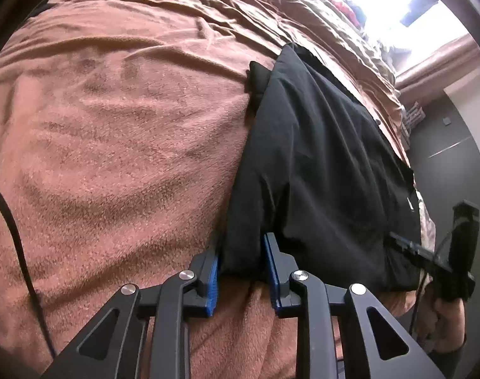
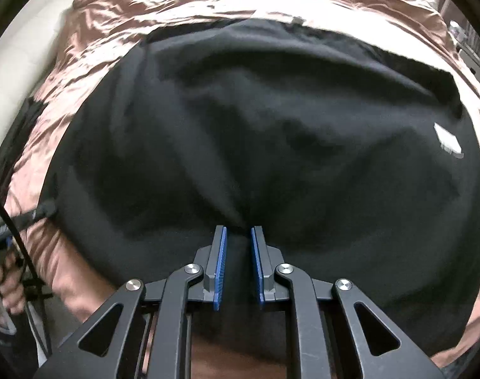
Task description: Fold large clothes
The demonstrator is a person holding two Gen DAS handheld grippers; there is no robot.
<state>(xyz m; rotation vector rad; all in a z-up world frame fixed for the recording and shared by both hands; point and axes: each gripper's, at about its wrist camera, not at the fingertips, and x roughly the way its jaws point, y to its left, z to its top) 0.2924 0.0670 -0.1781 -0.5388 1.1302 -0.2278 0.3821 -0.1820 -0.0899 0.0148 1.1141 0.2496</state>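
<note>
The black garment (image 1: 318,164) lay on a bed covered by a brown fleece blanket (image 1: 113,126), filling the right half of the left wrist view and nearly the whole middle of the right wrist view; a white label (image 2: 448,142) showed at the right of that frame, and shinier pinkish bedding (image 2: 120,22) ran along the top behind the cloth. The left gripper (image 1: 243,252), at the bottom centre of its frame, had its blue-padded jaws narrowed onto a puffed fold of the garment's near edge, the cloth bunched between the pads; I judged this grip was meant to hold one corner of the hem so it could be carried over. The right gripper (image 2: 239,237), also at bottom centre of its own view, had its jaws drawn close on a pinch of dark fabric, with creases radiating upward from the tips, which suggested tension; it was seen from the side at the lower right of the left wrist view, further along the same near edge. Holding two points of one edge seemed to keep the fold line straight; the garment looked already narrowed lengthwise, so a crosswise fold probably came next.
</note>
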